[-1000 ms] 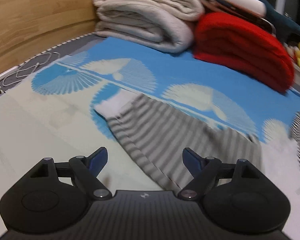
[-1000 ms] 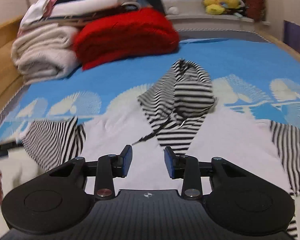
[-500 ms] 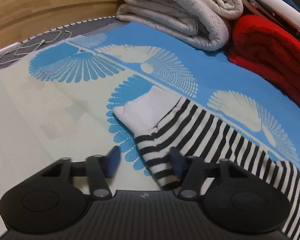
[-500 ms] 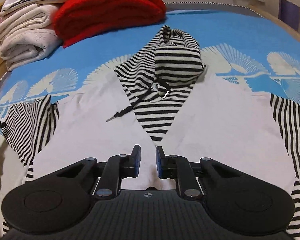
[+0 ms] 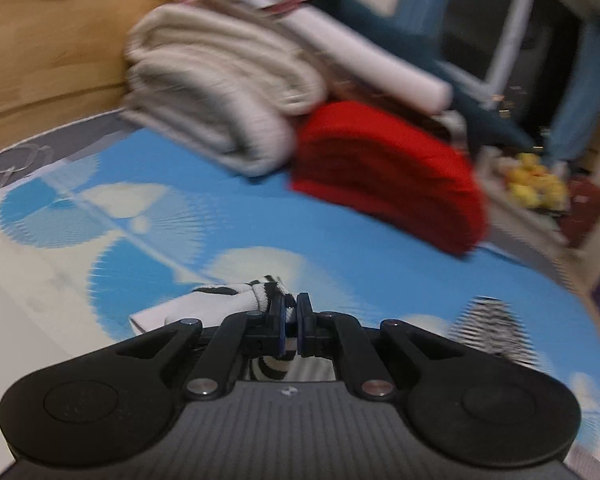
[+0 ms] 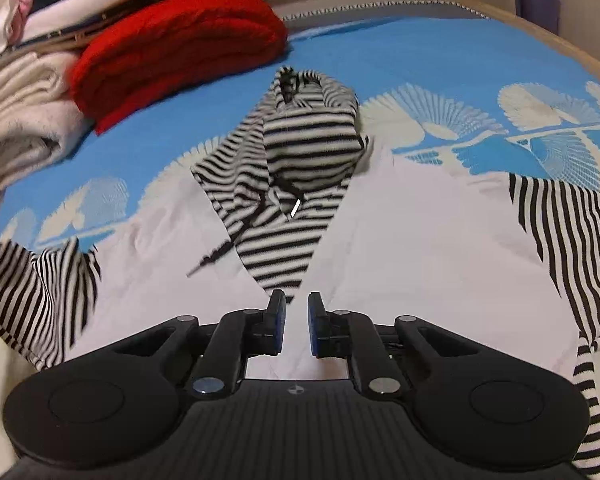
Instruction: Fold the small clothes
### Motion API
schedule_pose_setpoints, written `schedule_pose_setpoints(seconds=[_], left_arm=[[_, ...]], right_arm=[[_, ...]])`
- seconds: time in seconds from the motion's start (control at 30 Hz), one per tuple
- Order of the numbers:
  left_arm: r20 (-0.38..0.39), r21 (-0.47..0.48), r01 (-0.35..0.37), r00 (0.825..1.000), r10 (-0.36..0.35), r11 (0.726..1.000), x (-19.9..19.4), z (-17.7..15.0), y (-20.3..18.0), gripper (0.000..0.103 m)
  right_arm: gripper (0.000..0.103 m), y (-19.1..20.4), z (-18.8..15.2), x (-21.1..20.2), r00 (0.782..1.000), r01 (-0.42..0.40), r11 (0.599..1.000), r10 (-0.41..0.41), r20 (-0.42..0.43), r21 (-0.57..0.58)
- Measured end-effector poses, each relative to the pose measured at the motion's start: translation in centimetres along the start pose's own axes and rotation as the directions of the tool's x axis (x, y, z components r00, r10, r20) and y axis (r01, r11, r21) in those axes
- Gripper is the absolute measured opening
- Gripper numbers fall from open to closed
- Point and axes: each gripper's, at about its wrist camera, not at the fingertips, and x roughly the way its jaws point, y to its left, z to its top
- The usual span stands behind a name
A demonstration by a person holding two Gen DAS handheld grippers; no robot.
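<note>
A white hoodie [image 6: 420,248] with black-and-white striped hood [image 6: 312,136] and sleeves lies spread face up on the blue patterned sheet [image 6: 420,60]. My left gripper [image 5: 293,312] is shut on the left sleeve's white cuff [image 5: 228,300] and holds it lifted above the sheet. That striped left sleeve [image 6: 40,288] shows raised at the left of the right wrist view. My right gripper [image 6: 297,312] hovers over the hoodie's chest just below the striped V, jaws narrowly apart and empty. The right sleeve [image 6: 568,240] lies flat.
A red folded blanket [image 6: 180,44] and a cream folded blanket [image 6: 24,120] are stacked at the bed's far left, with more folded items on top. A wooden bed frame [image 5: 40,60] runs along the left. Yellow plush toys [image 5: 536,188] sit beyond the bed.
My left gripper has closed on the sleeve cuff and lifted it, swinging right. My right gripper has moved slightly forward over the chest, and its jaws stand a little wider than half a second ago.
</note>
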Motion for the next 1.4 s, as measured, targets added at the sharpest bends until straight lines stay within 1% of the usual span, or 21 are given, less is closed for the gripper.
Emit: schedule_pose_setpoints(seconds=[0.1, 0.17, 0.2, 0.23, 0.3, 0.33, 0.37, 0.4, 0.43, 0.53, 0.57, 0.6, 0.67, 0.73, 0.9, 1.0, 1.13, 1.17, 1.23, 1.3, 1.4], left_arm=[[-0.006, 0.04, 0.14, 0.99, -0.14, 0.989, -0.9, -2.7, -5.2, 0.005], [-0.042, 0.066, 0.248, 0.968, -0.246, 0.966, 0.0, -5.3, -8.9, 0.005], [-0.103, 0.062, 0.301, 0.95, -0.294, 0.951, 0.8, -6.9, -11.0, 0.005], [-0.17, 0.054, 0.365, 0.921, -0.352, 0.929, 1.3, -8.3, -13.0, 0.005], [-0.304, 0.061, 0.526, 0.819, -0.487, 0.848, 2.0, -10.5, -16.8, 0.01], [-0.326, 0.087, 0.56, 0.798, -0.507, 0.824, 1.9, -11.0, -17.8, 0.011], [-0.319, 0.137, 0.563, 0.804, -0.502, 0.815, 1.6, -11.3, -18.3, 0.019], [-0.296, 0.184, 0.542, 0.826, -0.48, 0.82, 1.5, -11.3, -18.4, 0.033], [-0.272, 0.205, 0.508, 0.851, -0.45, 0.837, 1.7, -11.1, -18.0, 0.039], [-0.25, 0.188, 0.346, 0.922, -0.296, 0.919, 3.9, -10.1, -15.1, 0.04], [-0.267, 0.179, 0.264, 0.94, -0.211, 0.948, 5.0, -9.8, -14.1, 0.04], [-0.286, 0.169, 0.206, 0.946, -0.152, 0.964, 6.1, -9.7, -13.1, 0.04], [-0.325, 0.136, 0.103, 0.944, -0.054, 0.985, 8.1, -9.4, -10.8, 0.04], [-0.354, 0.087, 0.046, 0.935, -0.012, 0.995, 9.4, -9.0, -9.2, 0.04], [-0.37, 0.013, 0.042, 0.929, -0.034, 0.999, 10.1, -8.3, -7.4, 0.04], [-0.372, 0.013, 0.055, 0.927, -0.046, 0.998, 9.7, -7.8, -7.1, 0.04], [-0.375, 0.014, 0.047, 0.926, -0.038, 0.999, 9.3, -7.5, -6.5, 0.04], [-0.376, 0.012, 0.04, 0.926, -0.032, 0.999, 9.2, -7.4, -6.2, 0.04], [-0.383, 0.001, 0.032, 0.923, -0.029, 0.999, 9.4, -7.4, -5.7, 0.04], [-0.387, -0.002, 0.031, 0.922, -0.03, 1.0, 9.5, -7.3, -5.4, 0.04], [-0.388, -0.001, 0.033, 0.921, -0.031, 0.999, 9.6, -7.3, -5.4, 0.04]], right_arm=[[0.011, -0.7, 0.3, -0.5, 1.0, -0.009, 1.0, 0.009, 0.015, 0.025], [0.011, -1.4, 0.5, -1.1, 0.999, 0.006, 0.999, -0.007, 0.034, 0.043], [0.011, -1.8, 0.5, -1.4, 0.999, 0.013, 0.999, -0.015, 0.049, 0.045], [0.011, -2.2, 0.5, -1.7, 0.997, 0.025, 0.999, -0.028, 0.067, 0.044], [0.011, -3.1, 0.5, -1.8, 0.995, 0.054, 0.997, -0.058, 0.084, 0.049], [0.012, -3.6, 0.5, -1.6, 0.995, 0.061, 0.996, -0.066, 0.077, 0.066], [0.012, -4.2, 0.6, -1.3, 0.996, 0.061, 0.994, -0.067, 0.062, 0.089], [0.013, -4.6, 0.7, -0.9, 0.997, 0.056, 0.992, -0.062, 0.048, 0.109], [0.013, -4.8, 0.7, -0.6, 0.998, 0.052, 0.991, -0.058, 0.039, 0.122], [0.013, -4.6, 0.7, 0.6, 1.0, 0.02, 0.992, -0.022, 0.016, 0.121], [0.014, -4.3, 0.6, 1.2, 1.0, 0.001, 0.993, -0.001, -0.002, 0.119], [0.017, -4.1, 0.5, 1.8, 1.0, -0.014, 0.992, 0.017, -0.023, 0.126], [0.027, -3.4, 0.1, 3.0, 0.997, -0.037, 0.99, 0.046, -0.06, 0.14], [0.038, -2.4, -0.4, 4.1, 0.994, -0.051, 0.99, 0.063, -0.091, 0.129], [0.042, 1.9, -1.4, 5.5, 0.994, -0.061, 0.995, 0.053, -0.094, -0.074], [0.042, 4.2, -2.3, 6.0, 0.998, -0.021, 0.969, 0.005, -0.064, -0.245], [0.042, 5.9, -3.1, 6.9, 0.997, -0.008, 0.932, -0.022, -0.078, -0.363], [0.041, 6.3, -3.3, 7.0, 0.997, -0.005, 0.918, -0.029, -0.078, -0.397], [0.012, 6.3, -3.2, 6.7, 0.997, 0.026, 0.91, -0.051, -0.05, -0.414], [0.002, 5.1, -2.2, 5.8, 0.999, 0.04, 0.946, -0.047, -0.014, -0.322], [0.002, 2.0, 0.1, 2.0, 0.987, 0.004, 0.997, 0.008, 0.161, -0.074]])
